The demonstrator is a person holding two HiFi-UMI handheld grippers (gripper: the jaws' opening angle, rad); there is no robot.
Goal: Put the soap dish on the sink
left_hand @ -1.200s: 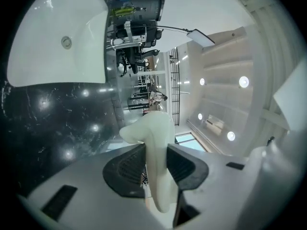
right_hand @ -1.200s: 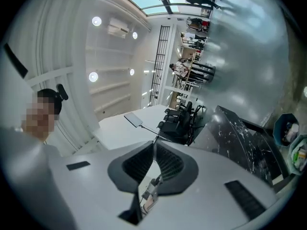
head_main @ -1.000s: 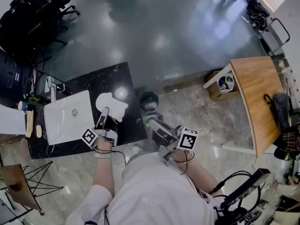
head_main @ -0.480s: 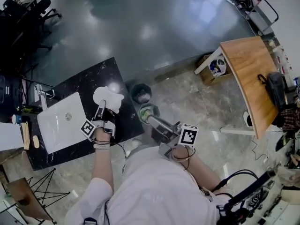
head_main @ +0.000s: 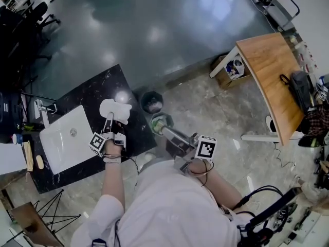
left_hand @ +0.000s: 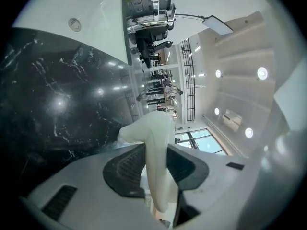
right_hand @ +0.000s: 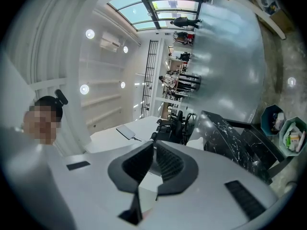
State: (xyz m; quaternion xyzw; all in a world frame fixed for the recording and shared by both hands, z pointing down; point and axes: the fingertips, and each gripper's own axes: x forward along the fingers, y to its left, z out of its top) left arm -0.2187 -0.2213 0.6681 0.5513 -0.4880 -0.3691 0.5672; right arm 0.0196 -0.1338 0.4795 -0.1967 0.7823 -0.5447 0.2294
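The white soap dish [head_main: 114, 110] hangs over the black marble counter [head_main: 100, 89], just right of the white sink [head_main: 64, 138]. My left gripper [head_main: 109, 123] is shut on the dish's near edge. In the left gripper view the dish [left_hand: 156, 138] stands on edge between the dark pads, with the counter [left_hand: 53, 104] and the sink [left_hand: 91, 13] beyond it. My right gripper [head_main: 165, 131] is held off the counter's right side, over the floor. Its jaws [right_hand: 152, 163] are shut with nothing between them.
A faucet [head_main: 41, 109] stands at the sink's far side. Two small bins [head_main: 151, 101] [head_main: 160, 122] sit on the floor right of the counter. A wooden table [head_main: 270, 81] stands at the right, black chairs [head_main: 23, 19] at the far left, a folding stand [head_main: 36, 220] at the lower left.
My left gripper has sunk toward the counter with the soap dish still in it. The right gripper has hardly moved. The head view has shifted a little.
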